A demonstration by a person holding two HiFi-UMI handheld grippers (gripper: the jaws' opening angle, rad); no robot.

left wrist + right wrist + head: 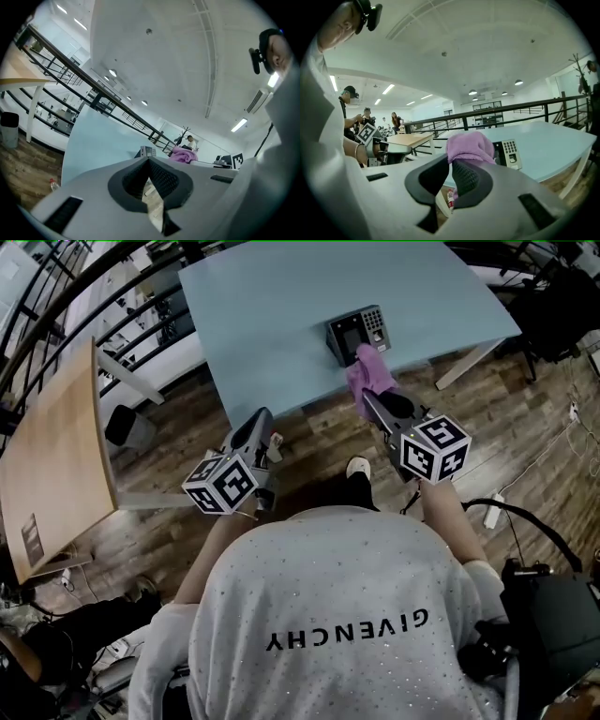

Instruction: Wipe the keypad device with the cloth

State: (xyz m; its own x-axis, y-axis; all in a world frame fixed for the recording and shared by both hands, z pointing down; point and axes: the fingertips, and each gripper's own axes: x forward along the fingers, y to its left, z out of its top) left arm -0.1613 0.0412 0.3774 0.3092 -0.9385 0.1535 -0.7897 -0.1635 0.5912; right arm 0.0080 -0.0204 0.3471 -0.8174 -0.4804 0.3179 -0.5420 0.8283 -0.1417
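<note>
Grey speckled shirt (319, 563), black lettering (349, 629)

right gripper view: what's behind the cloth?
The keypad device, standing on the blue table. Its keypad and right edge show. The cloth, clamped in the right gripper, covers the device's left part, so most of that side can't be checked.

cloth (368, 376): soft, fuzzy pink fabric
keypad device (358, 334): dark plastic, slightly glossy face
table (281, 315): smooth matt pale-blue top
side table (52, 465) at 9 o'clock: light wood grain
floor (525, 427): dark wood planks
</note>
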